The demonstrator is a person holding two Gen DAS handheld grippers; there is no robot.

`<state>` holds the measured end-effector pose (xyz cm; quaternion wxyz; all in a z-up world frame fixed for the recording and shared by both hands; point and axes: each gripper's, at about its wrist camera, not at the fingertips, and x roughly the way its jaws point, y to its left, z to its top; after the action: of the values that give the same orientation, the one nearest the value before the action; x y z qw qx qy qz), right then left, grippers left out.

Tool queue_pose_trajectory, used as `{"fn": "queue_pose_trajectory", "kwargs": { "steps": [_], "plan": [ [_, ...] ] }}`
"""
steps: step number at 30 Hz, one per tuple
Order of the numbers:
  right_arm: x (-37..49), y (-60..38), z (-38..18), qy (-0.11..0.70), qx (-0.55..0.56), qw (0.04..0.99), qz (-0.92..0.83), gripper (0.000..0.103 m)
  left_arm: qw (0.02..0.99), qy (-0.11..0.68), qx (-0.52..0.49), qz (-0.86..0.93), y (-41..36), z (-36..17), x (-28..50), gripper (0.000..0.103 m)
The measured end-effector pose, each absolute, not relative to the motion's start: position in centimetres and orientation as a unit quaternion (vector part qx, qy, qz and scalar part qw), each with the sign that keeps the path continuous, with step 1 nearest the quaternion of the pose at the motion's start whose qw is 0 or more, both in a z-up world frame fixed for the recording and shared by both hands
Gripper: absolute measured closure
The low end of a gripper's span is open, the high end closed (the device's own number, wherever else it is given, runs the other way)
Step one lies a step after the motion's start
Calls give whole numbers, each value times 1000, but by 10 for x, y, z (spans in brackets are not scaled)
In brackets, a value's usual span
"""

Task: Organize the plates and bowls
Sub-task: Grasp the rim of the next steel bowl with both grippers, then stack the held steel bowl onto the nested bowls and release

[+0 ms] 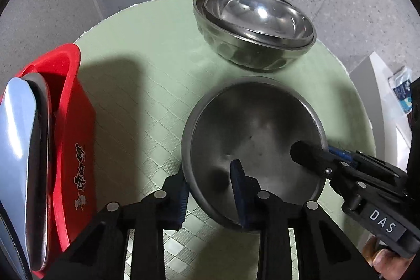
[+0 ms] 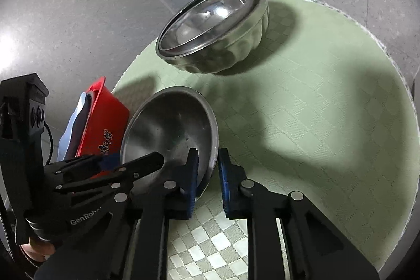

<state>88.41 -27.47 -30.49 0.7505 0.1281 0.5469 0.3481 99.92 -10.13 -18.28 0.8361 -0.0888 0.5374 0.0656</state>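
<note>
Plate: steel, tilted, rim straddled by both claws.
Left claw: spread, rim between fingers, not clamped.
Right claw: spread, likewise.
Bowls: nested, 12 o'clock.

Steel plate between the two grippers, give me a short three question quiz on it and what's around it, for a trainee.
1. True or false: the round stainless steel plate lies flat and untouched on the green checked tablecloth.
2. Multiple choice: the red plastic tub holds A) upright plates, B) fruit, C) cups.
3. Fill in: behind the plate stands a big steel bowl with a smaller steel bowl ____ inside it.

Key
1. False: it is tilted, with the left gripper and the right gripper each straddling its rim, one finger inside and one outside.
2. A, standing on edge.
3. Nested.
</note>
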Motion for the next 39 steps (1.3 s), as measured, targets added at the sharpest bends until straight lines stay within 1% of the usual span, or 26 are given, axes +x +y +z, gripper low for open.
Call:
{"fn": "queue_pose_trajectory", "kwargs": {
  "steps": [2, 6, 11, 16, 21, 24, 31, 39],
  "plan": [
    [885, -277, -304, 547, 127, 752, 344, 88, 840, 531, -95, 59, -99, -177, 998, 88],
    [887, -286, -293, 540, 134, 757, 342, 88, 855, 507, -98, 46, -102, -154, 995, 88],
    [897, -292, -254, 503, 125, 784, 342, 88, 878, 468, -98, 28, -102, -112, 998, 88],
    [922, -289, -227, 478, 118, 803, 336, 88, 885, 454, -101, 23, -95, -92, 1016, 88],
    [950, -279, -216, 467, 101, 817, 322, 88, 886, 453, -93, 28, -87, -96, 1048, 88],
    [969, -274, -215, 470, 96, 819, 316, 88, 884, 458, -88, 31, -84, -106, 1077, 87],
    [991, -261, -232, 486, 76, 817, 302, 88, 876, 474, -83, 33, -82, -129, 1116, 87],
    [998, -247, -245, 494, 36, 822, 281, 88, 864, 495, -88, 29, -80, -152, 1153, 85]
  ]
}}
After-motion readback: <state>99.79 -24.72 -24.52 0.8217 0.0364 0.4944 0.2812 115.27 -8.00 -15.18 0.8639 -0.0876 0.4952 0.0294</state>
